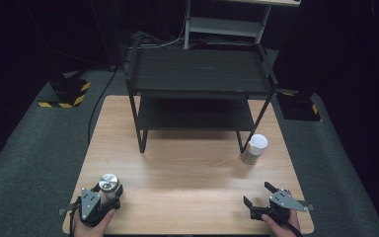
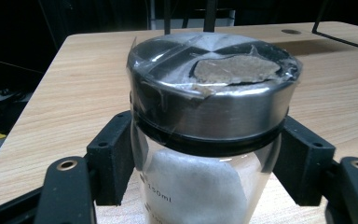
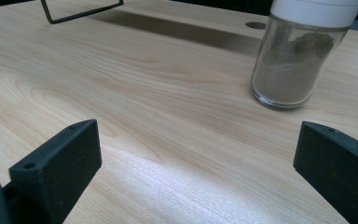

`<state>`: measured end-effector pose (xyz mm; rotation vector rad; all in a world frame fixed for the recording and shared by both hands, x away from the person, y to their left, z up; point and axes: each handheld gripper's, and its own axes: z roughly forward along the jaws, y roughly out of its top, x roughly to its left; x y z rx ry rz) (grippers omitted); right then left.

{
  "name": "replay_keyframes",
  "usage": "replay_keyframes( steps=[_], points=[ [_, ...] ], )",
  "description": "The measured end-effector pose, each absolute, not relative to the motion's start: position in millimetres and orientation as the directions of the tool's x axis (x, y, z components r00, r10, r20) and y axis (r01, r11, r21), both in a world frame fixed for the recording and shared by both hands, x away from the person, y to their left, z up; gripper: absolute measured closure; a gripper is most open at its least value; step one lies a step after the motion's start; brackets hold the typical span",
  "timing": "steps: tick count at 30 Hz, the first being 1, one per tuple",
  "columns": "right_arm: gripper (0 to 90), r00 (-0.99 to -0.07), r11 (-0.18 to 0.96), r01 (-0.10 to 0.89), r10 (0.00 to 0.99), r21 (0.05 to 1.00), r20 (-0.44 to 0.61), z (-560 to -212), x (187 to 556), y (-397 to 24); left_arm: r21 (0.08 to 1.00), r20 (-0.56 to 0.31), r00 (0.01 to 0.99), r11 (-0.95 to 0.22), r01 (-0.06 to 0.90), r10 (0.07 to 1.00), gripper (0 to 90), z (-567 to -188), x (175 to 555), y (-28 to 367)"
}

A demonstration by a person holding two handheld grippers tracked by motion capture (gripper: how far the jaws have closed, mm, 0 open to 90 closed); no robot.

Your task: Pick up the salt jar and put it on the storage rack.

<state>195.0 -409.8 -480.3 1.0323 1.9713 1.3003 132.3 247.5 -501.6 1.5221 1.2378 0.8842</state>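
A glass jar with a steel lid [image 1: 108, 184] stands upright at the table's front left, holding white powder. My left gripper [image 1: 109, 193] is shut on it; in the left gripper view both black pads press the glass just under the lid [image 2: 212, 93]. A second glass jar with a white cap [image 1: 254, 148] stands at the right, near the rack's front leg, part full of brownish powder [image 3: 291, 74]. My right gripper [image 1: 258, 194] rests open near the front right edge, with bare wood between its fingers [image 3: 56, 168].
A black two-tier metal rack [image 1: 197, 74] stands on the far half of the wooden table [image 1: 187, 168]. Grey carpet surrounds the table, with a white frame behind the rack and black-and-yellow striped feet [image 1: 64, 96] on the floor at the left.
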Motion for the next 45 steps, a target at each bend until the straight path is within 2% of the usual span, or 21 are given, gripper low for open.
replay_keyframes(
  steps=[15, 28, 35, 45],
  points=[
    [0.7, -0.508, 0.271, 0.317, 0.858, 0.909, -0.079, -475, 194, -405, 0.958, -0.026, 0.217, -0.038, 0.285, 0.976, 30.9, -501, 132, 242],
    [0.6, -0.490, 0.272, 0.323, 0.867, 0.907, -0.085, -475, 192, -407, 0.959, -0.031, 0.248, -0.041, 0.281, 0.968, 30.9, -494, 135, 232],
    [0.6, -0.483, 0.258, 0.326, 0.873, 0.909, -0.075, -475, 192, -411, 0.955, -0.050, 0.264, -0.031, 0.295, 0.963, 30.9, -484, 140, 220],
    [0.6, -0.487, 0.259, 0.322, 0.870, 0.911, -0.075, -476, 191, -412, 0.965, -0.043, 0.310, -0.041, 0.261, 0.950, 30.9, -464, 152, 194]
  ],
)
